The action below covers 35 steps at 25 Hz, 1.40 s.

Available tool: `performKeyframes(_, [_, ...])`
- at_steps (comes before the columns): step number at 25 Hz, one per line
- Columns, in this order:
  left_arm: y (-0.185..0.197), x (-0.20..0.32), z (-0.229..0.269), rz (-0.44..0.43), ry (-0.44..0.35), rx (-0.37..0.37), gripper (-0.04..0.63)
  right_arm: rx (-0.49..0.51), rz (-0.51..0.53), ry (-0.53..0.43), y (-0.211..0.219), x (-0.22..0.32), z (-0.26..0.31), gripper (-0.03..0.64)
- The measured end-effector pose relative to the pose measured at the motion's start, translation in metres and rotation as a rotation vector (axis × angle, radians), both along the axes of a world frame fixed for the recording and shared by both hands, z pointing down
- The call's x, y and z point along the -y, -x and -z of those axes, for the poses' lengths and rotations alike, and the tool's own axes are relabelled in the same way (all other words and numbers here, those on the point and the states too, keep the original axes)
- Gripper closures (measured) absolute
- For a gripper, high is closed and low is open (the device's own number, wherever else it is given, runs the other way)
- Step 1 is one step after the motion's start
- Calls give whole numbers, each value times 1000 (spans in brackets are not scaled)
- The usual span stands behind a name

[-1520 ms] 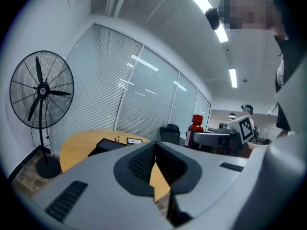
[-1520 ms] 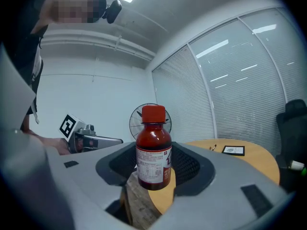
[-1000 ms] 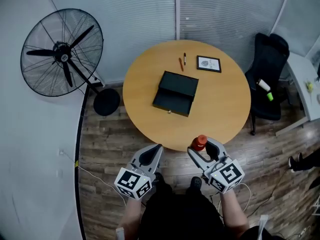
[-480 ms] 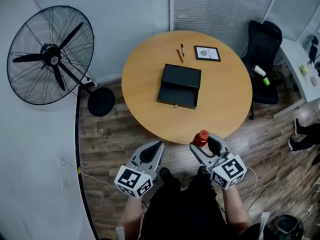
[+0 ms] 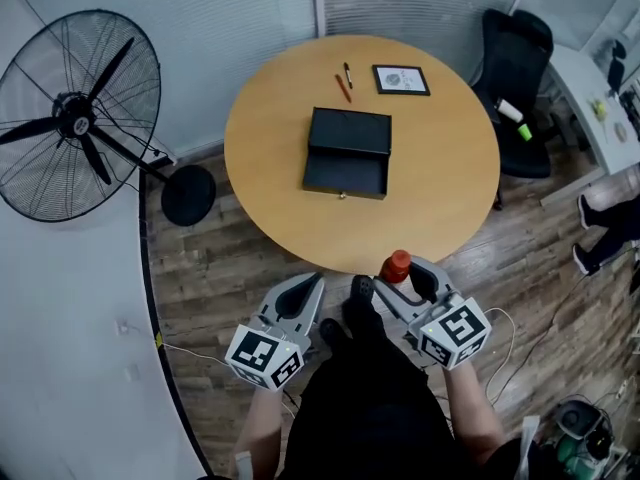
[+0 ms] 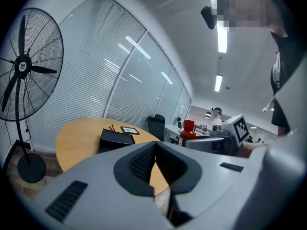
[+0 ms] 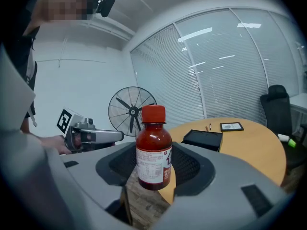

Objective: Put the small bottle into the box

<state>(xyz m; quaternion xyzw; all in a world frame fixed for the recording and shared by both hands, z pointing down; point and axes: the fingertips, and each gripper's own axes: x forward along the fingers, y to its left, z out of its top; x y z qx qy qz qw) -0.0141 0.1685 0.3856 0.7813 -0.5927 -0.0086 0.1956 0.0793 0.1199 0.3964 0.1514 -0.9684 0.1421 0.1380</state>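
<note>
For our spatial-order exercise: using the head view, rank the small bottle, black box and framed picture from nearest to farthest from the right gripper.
1. small bottle: held in the right gripper.
2. black box: table centre.
3. framed picture: far side.

1. Your head camera looks steeply down from high above the round table (image 5: 440, 198), with your left gripper (image 5: 303, 293) and right gripper (image 5: 400, 278) low in frame.
2. Each gripper camera looks low along its own jaws, across the table from just off its near edge.
3. All three views share the table and the box (image 5: 347, 153).
</note>
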Motion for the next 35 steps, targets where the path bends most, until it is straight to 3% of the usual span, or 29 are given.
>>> performKeyframes(11, [25, 51, -2, 22, 42, 52, 598, 10, -2, 42, 30, 68, -15, 390])
performKeyframes(23, [25, 135, -7, 57, 49, 81, 598, -2, 85, 93, 58, 140, -36, 390])
performKeyframes(35, [43, 152, -30, 62, 120, 82, 598, -81, 96, 161, 88, 156, -71, 390])
